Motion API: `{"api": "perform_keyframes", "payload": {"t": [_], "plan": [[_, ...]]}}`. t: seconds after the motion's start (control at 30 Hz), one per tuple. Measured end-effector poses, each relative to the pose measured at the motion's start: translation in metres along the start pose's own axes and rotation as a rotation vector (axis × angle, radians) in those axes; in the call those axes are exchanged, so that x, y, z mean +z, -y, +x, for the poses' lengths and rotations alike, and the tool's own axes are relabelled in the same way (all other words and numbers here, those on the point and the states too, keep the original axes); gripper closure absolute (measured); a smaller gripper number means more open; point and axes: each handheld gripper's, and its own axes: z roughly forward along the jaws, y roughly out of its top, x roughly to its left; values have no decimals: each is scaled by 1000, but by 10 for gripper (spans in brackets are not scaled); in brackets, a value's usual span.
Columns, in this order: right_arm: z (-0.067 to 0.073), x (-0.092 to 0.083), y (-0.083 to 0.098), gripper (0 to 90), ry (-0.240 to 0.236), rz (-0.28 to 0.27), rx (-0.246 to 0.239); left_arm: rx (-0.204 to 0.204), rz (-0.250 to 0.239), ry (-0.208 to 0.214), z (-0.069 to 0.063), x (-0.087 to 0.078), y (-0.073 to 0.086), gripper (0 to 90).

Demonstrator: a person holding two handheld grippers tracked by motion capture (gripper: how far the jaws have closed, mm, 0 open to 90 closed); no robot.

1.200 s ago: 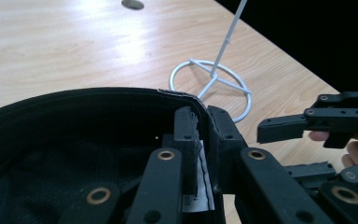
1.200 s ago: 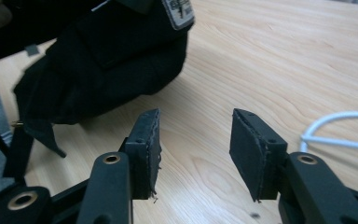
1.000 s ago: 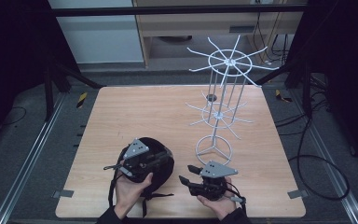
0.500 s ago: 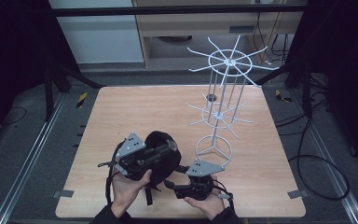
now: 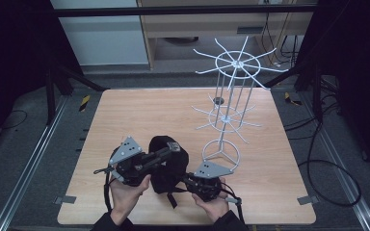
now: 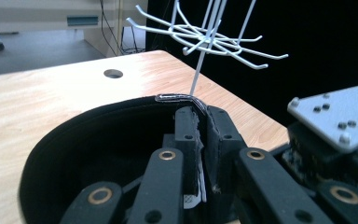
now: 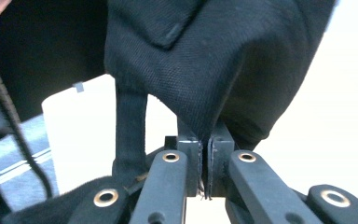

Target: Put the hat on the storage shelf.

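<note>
1. A black cap is held just above the near edge of the wooden table, between the person's two hands, near and to the left of the white wire rack.

2. The left gripper has its jaws pressed together on the cap's rim; in the left gripper view the edge of the cap, with a shiny strip along it, is pinched between the two black jaws, and the hollow of the cap opens towards the camera.

3. The right gripper has its jaws closed on a fold of the black cloth at the cap's near right side; in the right gripper view the weave bunches into the narrow gap between the jaws, and a strap hangs down beside them.

4. The cap looks light and soft. The cloth sags and folds where it is pinched, so it probably will not keep its shape under a one-sided hold.

5. The weave is coarse, so slipping seems unlikely; nothing about it looks fragile.

6. The best holds appear to be along the stiffer rim, at two points apart, which keeps the opening spread.

7. The rack's thin hooked arms could snag the loose strap, so it probably needs watching.
</note>
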Motion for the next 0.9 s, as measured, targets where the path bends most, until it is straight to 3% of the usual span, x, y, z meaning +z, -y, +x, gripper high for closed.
{"api": "perform_keyframes", "payload": {"t": [0.07,0.1,0.17,0.27,0.37,0.43,0.6,0.7,0.8,0.9], "plan": [[-2,-2,-1,881,37,6,-25,-4,-3,-9,4,-5,6,847],[-4,-2,0,881,80,22,-61,6,-4,-29,6,-8,8,899],[-5,-2,1,881,99,26,-86,4,-2,-34,12,-15,14,900],[-4,0,1,882,102,40,-111,-9,20,-46,18,-21,22,900],[1,3,-1,882,103,51,-134,-19,13,-26,22,-23,27,892],[3,5,-3,883,99,53,-149,-14,18,-9,21,-22,27,794],[8,8,-5,882,82,58,-168,17,21,-16,17,-14,22,547],[10,10,-5,882,68,64,-183,3,44,16,18,-3,19,520],[12,12,-5,883,55,76,-197,-11,80,28,18,5,18,593],[14,14,-7,883,55,86,-218,-27,79,47,21,3,18,758]]}}
